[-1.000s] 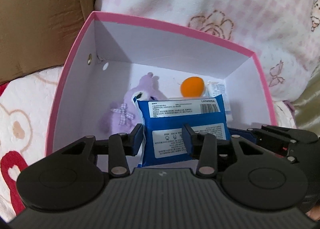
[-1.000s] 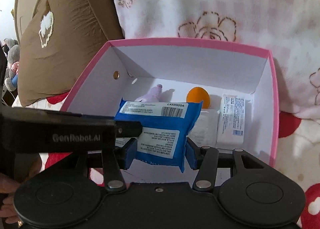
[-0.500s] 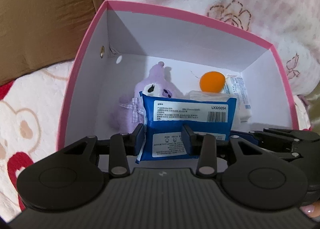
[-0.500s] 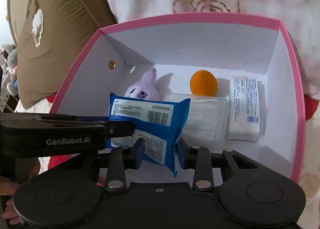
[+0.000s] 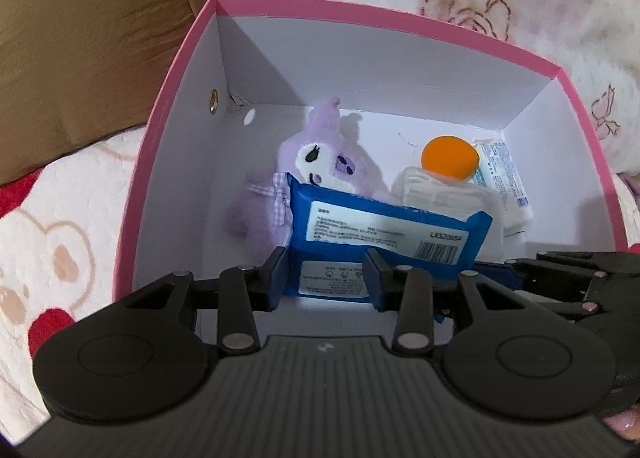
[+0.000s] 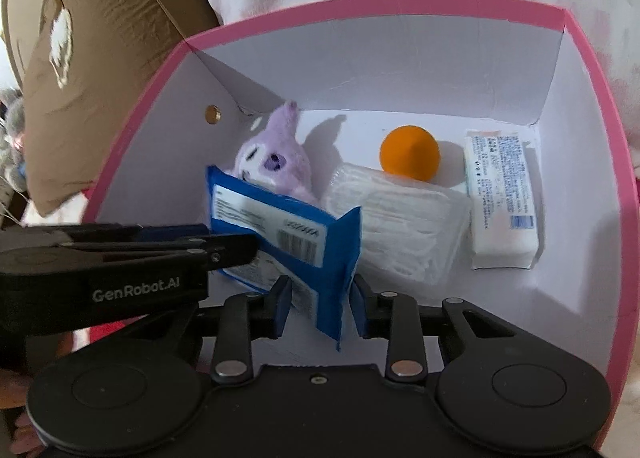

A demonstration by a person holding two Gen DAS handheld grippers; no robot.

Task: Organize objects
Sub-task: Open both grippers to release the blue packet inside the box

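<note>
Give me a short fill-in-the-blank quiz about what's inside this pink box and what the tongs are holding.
1. Both tongs grip the ____ packet.
2. The round thing behind the clear white pack is coloured ____.
3. The plush toy in the pink box is ____ in colour.
4. The paper-wrapped white block lies at the box's ____ side.

Missing words: blue; orange; purple; right

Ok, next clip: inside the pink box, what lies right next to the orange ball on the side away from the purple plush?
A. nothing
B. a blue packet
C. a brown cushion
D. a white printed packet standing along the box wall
D: in the right wrist view the white printed packet sits beside the orange ball, opposite the purple plush in the pink box.
</note>
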